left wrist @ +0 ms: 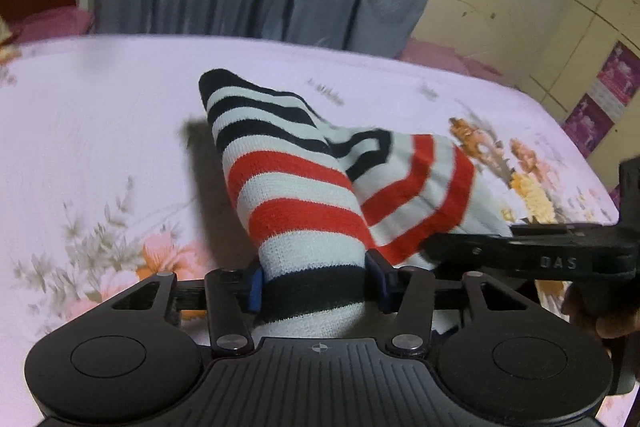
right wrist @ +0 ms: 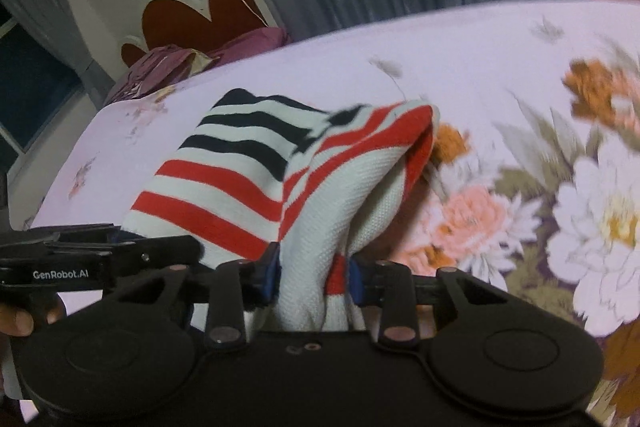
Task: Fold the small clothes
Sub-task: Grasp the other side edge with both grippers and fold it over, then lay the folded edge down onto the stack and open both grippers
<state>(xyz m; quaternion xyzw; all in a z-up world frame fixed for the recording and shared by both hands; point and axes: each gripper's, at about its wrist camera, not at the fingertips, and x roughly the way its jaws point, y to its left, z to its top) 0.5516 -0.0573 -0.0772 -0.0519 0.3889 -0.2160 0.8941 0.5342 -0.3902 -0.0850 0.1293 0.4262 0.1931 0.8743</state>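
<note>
Holding: one striped garment (left wrist: 296, 187), knit, black, red and white, lifted above the floral bedsheet (left wrist: 100, 147). Left gripper (left wrist: 316, 285) clamped on a black-banded edge; right gripper (right wrist: 314, 277) clamped on a white and red edge, just beside it. Handling, judged: light, soft, limp, sags between grips. Best held at hems and corners.

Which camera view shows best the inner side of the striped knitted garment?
The right wrist view: the red, white and black striped knitted garment opens there, showing its plain white inside. The left wrist view shows only its striped outside.
</note>
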